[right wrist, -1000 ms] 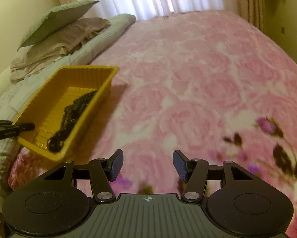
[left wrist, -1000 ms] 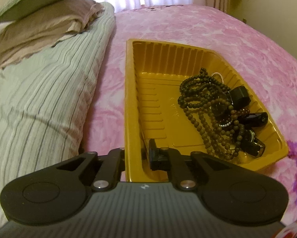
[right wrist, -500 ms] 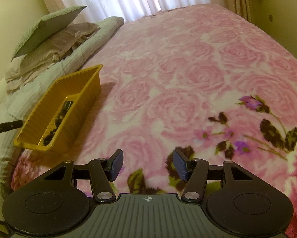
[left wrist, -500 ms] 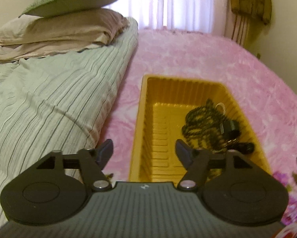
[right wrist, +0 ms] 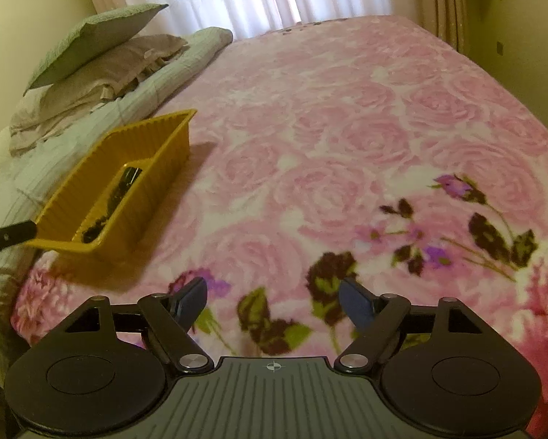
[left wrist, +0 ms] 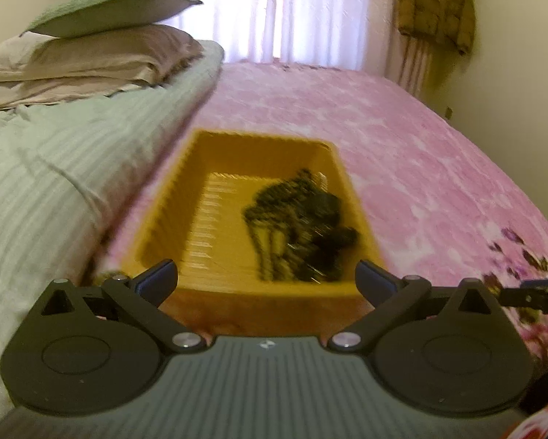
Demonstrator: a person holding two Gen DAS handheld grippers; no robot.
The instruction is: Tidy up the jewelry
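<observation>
A yellow ribbed plastic tray (left wrist: 171, 197) (right wrist: 102, 153) lies on the pink rose bedspread beside a striped duvet. A dark tangle of bead necklaces and black pieces (left wrist: 299, 223) (right wrist: 109, 201) fills its right half. My left gripper (left wrist: 266, 278) hovers just short of the tray's near wall, its jaws opening wide with nothing between them. A left fingertip (right wrist: 7, 236) shows near the tray's corner in the right wrist view. My right gripper (right wrist: 274, 298) hangs over the flowered bedspread to the tray's right, jaws opening, nothing between them.
The striped green-grey duvet (left wrist: 54, 183) rises along the tray's left side, with stacked pillows (left wrist: 102, 47) beyond it. The pink bedspread (right wrist: 347, 128) stretches to the right and far end. A curtain (left wrist: 274, 7) and a hanging jacket (left wrist: 436, 3) are at the back wall.
My left gripper let go of the tray's near rim, opened wide and drew back and up. My right gripper opened wider and shifted a little over the bedspread.
</observation>
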